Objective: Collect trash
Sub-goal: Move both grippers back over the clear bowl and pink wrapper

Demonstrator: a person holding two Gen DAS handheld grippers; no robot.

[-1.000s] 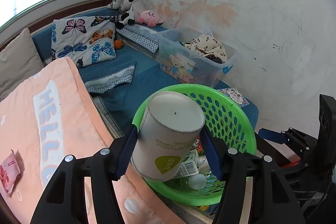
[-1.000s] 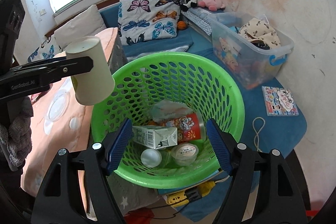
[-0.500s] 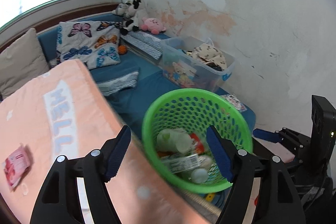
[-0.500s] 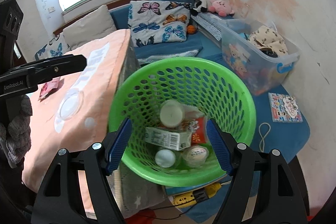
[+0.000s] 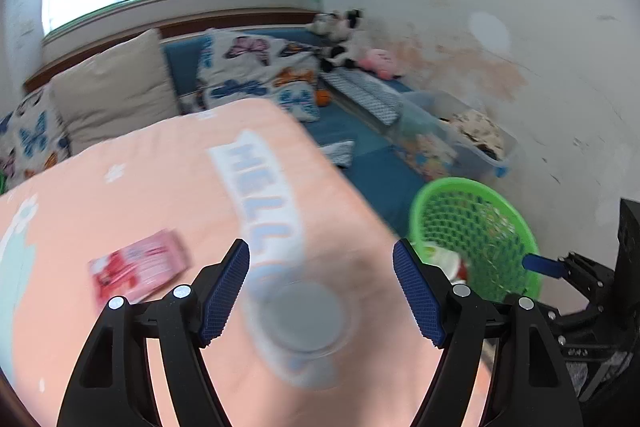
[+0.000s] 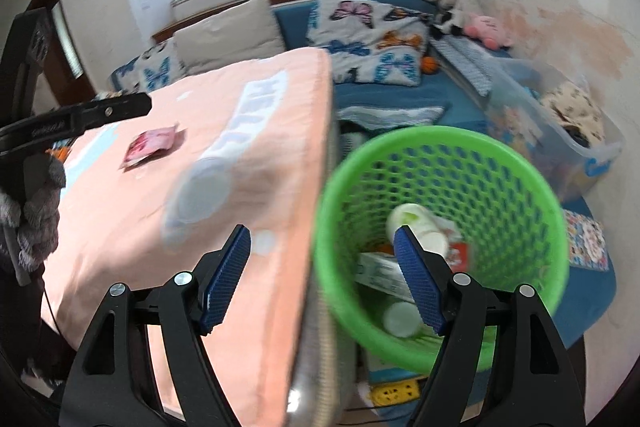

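Note:
A green perforated basket (image 6: 440, 163) stands on the floor beside the table and holds the white paper cup (image 6: 416, 223), a carton and other trash. It also shows in the left wrist view (image 5: 476, 195). A pink-red wrapper (image 5: 138, 267) lies on the peach tablecloth (image 5: 140, 195); it also shows in the right wrist view (image 6: 152, 145). My left gripper (image 5: 320, 287) is open and empty above the cloth, right of the wrapper. My right gripper (image 6: 322, 275) is open and empty over the table edge and the basket's rim.
A blue couch with butterfly pillows (image 6: 368, 39) and plush toys (image 5: 340, 35) runs along the back. A clear storage bin (image 6: 560, 131) stands behind the basket. A yellow power strip (image 6: 394, 393) lies on the floor under the basket.
The left gripper let go of the paper cup, which now lies in the basket. Both grippers have swung left, from the basket toward the table and the wrapper.

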